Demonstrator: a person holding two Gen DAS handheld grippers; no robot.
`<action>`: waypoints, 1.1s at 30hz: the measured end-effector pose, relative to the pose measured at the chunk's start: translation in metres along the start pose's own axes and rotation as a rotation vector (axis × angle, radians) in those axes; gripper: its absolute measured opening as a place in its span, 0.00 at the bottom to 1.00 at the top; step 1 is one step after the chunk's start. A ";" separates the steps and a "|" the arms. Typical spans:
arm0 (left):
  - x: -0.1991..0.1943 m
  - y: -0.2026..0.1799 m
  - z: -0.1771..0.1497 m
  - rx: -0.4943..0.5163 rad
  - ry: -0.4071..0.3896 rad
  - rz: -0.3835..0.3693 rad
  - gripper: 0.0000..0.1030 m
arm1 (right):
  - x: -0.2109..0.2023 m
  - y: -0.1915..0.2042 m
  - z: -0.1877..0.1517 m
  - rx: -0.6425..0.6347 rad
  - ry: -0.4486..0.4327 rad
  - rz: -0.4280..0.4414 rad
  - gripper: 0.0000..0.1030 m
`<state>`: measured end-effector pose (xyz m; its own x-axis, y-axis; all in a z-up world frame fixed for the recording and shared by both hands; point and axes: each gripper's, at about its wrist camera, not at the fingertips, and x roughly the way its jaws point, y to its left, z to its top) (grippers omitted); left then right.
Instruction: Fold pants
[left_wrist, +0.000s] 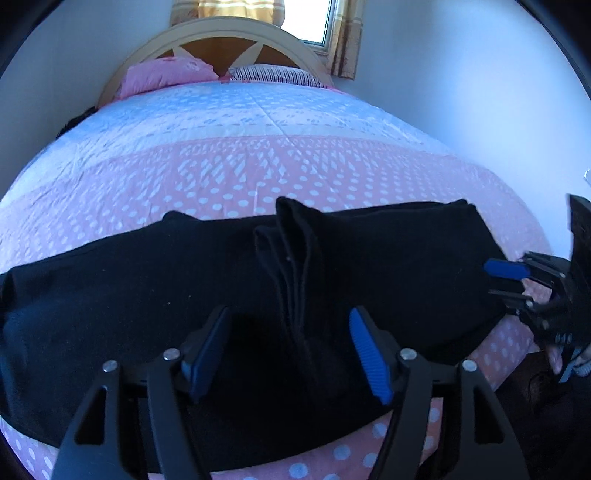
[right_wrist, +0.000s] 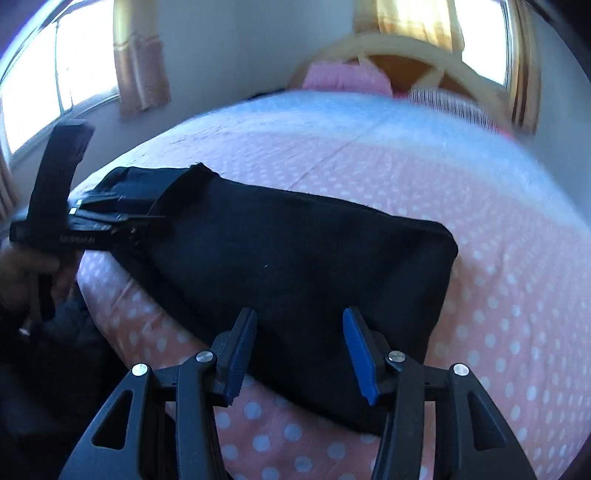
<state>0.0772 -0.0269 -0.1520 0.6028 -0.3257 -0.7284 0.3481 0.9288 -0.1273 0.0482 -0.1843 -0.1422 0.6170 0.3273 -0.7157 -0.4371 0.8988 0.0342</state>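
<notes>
Pants (right_wrist: 295, 258) lie on bed (left_wrist: 295, 173) near foot edge, partly folded.
Black slab, layered ridge across middle. Left gripper (left_wrist: 291, 350) and right gripper (right_wrist: 300, 356): fingers spread, empty, over near edge. Judged: another fold left.

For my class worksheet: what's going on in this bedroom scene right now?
A person is folding black pants on a polka-dot bedspread, holding a gripper in each hand. The left gripper hovers with jaws open over a raised fold mid-garment. The right gripper, also open, is poised over the pants' other end. Neither grips fabric.
</notes>
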 end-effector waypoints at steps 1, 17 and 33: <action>-0.001 -0.001 -0.001 0.000 -0.003 0.001 0.71 | -0.001 0.000 0.001 0.003 0.005 -0.001 0.51; -0.016 0.026 -0.005 -0.015 -0.007 0.038 0.77 | 0.036 0.086 0.074 -0.084 -0.068 0.135 0.51; -0.065 0.124 0.007 -0.086 -0.120 0.373 0.82 | 0.037 0.129 0.049 -0.181 -0.097 0.164 0.51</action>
<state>0.0860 0.1085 -0.1160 0.7577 0.0228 -0.6522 0.0315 0.9969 0.0714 0.0470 -0.0422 -0.1297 0.5841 0.4985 -0.6406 -0.6409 0.7675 0.0129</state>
